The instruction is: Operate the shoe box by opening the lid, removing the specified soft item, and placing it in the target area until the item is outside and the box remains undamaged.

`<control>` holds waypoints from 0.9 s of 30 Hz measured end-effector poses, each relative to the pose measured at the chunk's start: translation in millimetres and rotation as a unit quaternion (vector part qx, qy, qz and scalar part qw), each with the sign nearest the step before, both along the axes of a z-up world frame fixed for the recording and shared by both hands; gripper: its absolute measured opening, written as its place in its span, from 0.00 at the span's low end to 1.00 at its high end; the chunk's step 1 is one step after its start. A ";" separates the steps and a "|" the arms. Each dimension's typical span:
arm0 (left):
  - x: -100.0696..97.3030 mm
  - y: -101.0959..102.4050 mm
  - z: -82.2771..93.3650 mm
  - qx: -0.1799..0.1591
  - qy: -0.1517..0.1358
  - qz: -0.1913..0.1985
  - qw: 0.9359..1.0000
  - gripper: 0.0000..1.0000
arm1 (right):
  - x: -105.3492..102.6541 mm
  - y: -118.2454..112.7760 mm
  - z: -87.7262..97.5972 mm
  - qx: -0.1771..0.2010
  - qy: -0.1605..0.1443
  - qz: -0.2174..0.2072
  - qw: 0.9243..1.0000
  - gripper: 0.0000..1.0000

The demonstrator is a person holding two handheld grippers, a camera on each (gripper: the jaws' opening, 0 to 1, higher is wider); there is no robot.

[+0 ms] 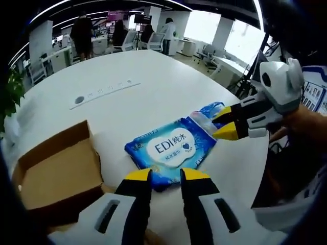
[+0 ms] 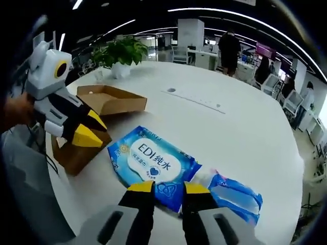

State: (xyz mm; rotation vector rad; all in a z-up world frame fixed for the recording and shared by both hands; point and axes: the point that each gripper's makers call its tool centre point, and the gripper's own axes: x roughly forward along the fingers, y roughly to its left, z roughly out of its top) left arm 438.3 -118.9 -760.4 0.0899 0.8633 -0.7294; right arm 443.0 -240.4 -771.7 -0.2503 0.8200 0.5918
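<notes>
The big round white table [image 2: 245, 132] carries everything here, and I will place the rest from the open brown cardboard shoe box [image 1: 56, 178], which sits at the table's near edge with its lid [image 2: 110, 99] thrown back and no damage that I can see. Just beside the box, flat on the tabletop and clear of its walls, lies the soft item: a blue and white plastic pack of wet wipes [image 1: 171, 150], with a second, crumpled blue wrapper [image 2: 232, 196] touching its far end, on the side away from the box. So the opening and the lifting-out look done, and the step in hand is the setting down or letting go in the target area, though no marked area shows on the table. The left gripper [image 1: 166, 176], yellow-tipped with black and white jaws, hovers over the pack's edge on the box side with its jaws narrowly apart and nothing between them. The right gripper [image 2: 168, 188] stands at the opposite end of the pack, over the join with the crumpled wrapper; its tips are close together, and I cannot tell whether they pinch the plastic. Next, I judge, both tongs need to draw straight back without dragging the pack toward the box.
</notes>
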 end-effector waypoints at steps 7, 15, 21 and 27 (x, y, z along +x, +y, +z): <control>-11.3 11.7 9.3 -0.003 -0.004 -0.006 1.000 0.31 | -11.1 21.5 13.9 0.007 -0.005 0.051 0.999 0.26; -18.7 32.5 26.7 -0.013 -0.020 0.012 1.000 0.40 | -16.6 51.0 30.8 0.006 -0.018 0.106 0.994 0.31; -24.9 47.8 40.7 -0.019 -0.036 0.017 0.999 0.45 | -22.8 80.9 44.6 0.016 -0.028 0.153 0.988 0.36; -30.8 71.1 45.7 -0.020 -0.047 0.027 0.998 0.51 | -30.0 104.6 50.5 0.021 -0.027 0.187 0.982 0.41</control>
